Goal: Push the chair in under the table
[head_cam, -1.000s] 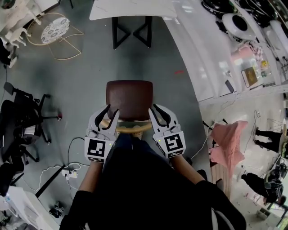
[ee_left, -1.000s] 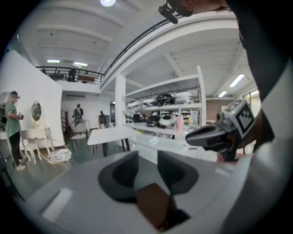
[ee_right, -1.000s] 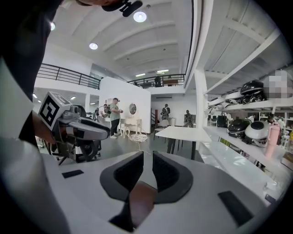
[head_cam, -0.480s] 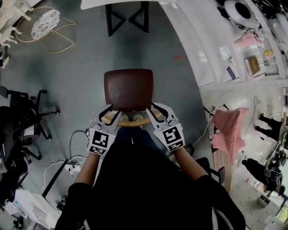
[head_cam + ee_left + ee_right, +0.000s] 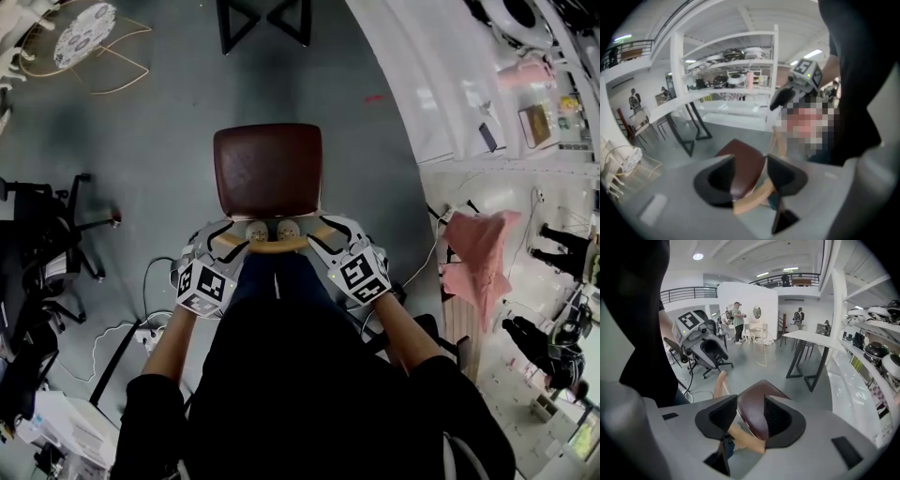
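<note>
A chair with a brown seat (image 5: 267,169) and a curved wooden backrest rail (image 5: 277,247) stands on the grey floor, facing the black-legged table (image 5: 262,19) at the top edge. My left gripper (image 5: 225,240) is at the rail's left end and my right gripper (image 5: 330,234) at its right end. Both have just been opening and stand open. In the left gripper view the rail (image 5: 752,200) runs through the gap of the left gripper (image 5: 750,164). In the right gripper view the rail (image 5: 743,439) crosses the gap of the right gripper (image 5: 750,404), with the seat (image 5: 757,420) beyond.
Black office chairs (image 5: 47,253) stand at the left. Cables and a power strip (image 5: 148,330) lie on the floor beside me. A long white counter (image 5: 441,94) curves along the right, with a pink cloth (image 5: 478,253) below it. A wire-frame stool (image 5: 84,28) sits far left.
Both grippers have dropped from above the chair's back down to the ends of the wooden rail. Their jaws have spread, and the rail now sits inside both gaps.
</note>
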Tool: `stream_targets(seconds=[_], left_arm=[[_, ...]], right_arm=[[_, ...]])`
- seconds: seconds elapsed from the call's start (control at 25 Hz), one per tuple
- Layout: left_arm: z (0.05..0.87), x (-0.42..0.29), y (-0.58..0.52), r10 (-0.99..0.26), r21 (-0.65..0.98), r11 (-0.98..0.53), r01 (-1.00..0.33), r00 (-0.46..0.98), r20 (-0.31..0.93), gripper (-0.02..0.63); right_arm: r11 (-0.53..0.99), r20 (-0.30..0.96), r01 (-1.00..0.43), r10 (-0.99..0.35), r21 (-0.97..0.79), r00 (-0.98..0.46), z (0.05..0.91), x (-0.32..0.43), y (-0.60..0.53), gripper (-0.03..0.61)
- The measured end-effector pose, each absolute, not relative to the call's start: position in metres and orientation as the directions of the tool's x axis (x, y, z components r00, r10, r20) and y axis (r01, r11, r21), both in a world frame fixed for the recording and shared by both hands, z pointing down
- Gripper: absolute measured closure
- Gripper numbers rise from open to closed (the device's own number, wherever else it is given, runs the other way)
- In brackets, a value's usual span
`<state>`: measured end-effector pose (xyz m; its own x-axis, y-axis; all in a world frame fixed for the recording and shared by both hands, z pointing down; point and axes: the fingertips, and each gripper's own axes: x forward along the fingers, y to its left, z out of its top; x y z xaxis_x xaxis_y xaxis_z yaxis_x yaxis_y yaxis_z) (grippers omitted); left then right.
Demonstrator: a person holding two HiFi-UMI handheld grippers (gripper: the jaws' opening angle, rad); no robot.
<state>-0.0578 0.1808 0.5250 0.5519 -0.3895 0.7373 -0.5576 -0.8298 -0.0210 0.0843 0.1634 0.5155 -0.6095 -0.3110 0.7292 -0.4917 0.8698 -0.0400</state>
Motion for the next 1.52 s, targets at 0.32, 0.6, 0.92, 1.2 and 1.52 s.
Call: stream_targets(seconds=[0.32, 0.6, 0.92, 1.2, 1.52], left_arm=[[0.577, -0.068, 0.214, -0.180, 0.037, -0.915, -0.402, 0.488, 0.854, 0.330], [0.614, -0.071, 0.232, -0.092, -0.033, -0.985, -0.171, 0.355, 0.930, 0.304], [0.654, -0.072, 0.240, -0.072, -0.066, -0.997, -0.029, 0.267, 0.961, 0.305], [0.671, -0.072, 0.238, -0.070, -0.061, -0.997, -0.041, 0.243, 0.967, 0.311], [0.671, -0.073, 0.232, -0.111, -0.084, -0.990, -0.109, 0.263, 0.958, 0.364]], right_arm=[[0.948, 0.858, -0.316, -0.144, -0.023, -0.494, 0.573, 0.103, 0.189, 0.385], [0.998, 0.933, -0.064, -0.050, 0.029, -0.357, 0.615, 0.108, 0.210, 0.376], [0.991, 0.971, 0.108, -0.054, 0.081, -0.235, 0.651, 0.112, 0.219, 0.376], [0.985, 0.979, 0.133, -0.085, 0.111, -0.187, 0.671, 0.116, 0.217, 0.376], [0.982, 0.976, 0.128, -0.116, 0.141, -0.184, 0.672, 0.114, 0.214, 0.376]])
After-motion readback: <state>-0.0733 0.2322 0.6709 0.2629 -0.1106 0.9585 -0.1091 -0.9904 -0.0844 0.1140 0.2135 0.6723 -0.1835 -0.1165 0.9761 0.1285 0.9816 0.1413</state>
